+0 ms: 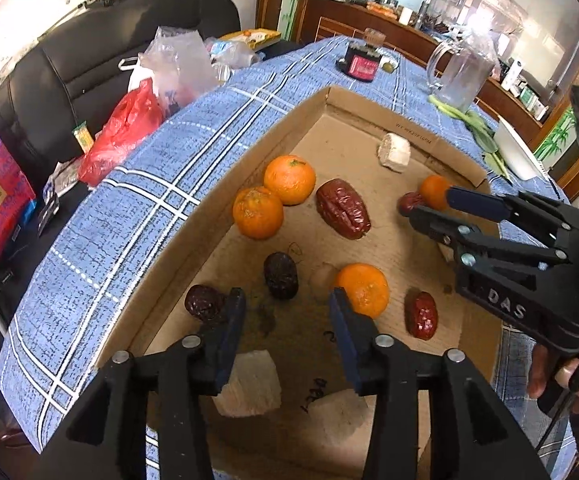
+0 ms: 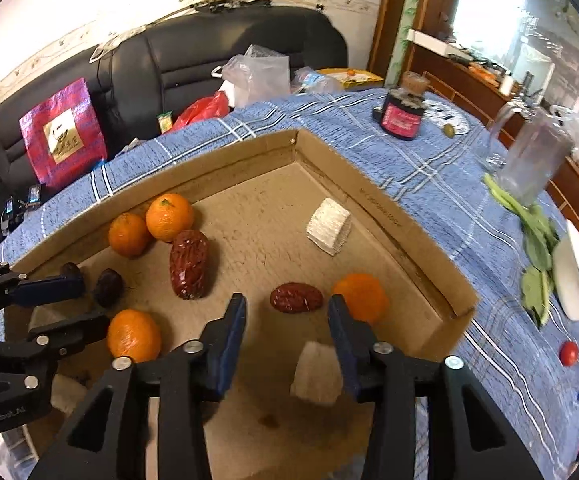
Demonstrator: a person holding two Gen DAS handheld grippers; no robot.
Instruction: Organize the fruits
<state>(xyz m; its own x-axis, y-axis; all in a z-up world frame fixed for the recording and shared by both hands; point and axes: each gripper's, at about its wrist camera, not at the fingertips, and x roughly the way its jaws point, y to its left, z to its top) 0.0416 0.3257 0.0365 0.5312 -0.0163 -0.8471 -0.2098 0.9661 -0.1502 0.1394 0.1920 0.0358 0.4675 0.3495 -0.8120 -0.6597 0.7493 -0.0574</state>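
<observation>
While both fingers gape empty | big red date (image 2: 189, 264) lies lengthwise, pointing toward oranges (image 2: 169, 217)

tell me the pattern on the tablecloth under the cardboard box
Blue with white plaid lines; the tablecloth shows best in the left wrist view.

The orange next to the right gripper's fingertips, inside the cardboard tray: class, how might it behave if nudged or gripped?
The orange looks round, so a nudge would probably roll it across the flat cardboard tray. Its glossy curved peel might slip between the right gripper pads unless gripped across its middle. It appears firm, likely tolerating a moderate squeeze.
</observation>
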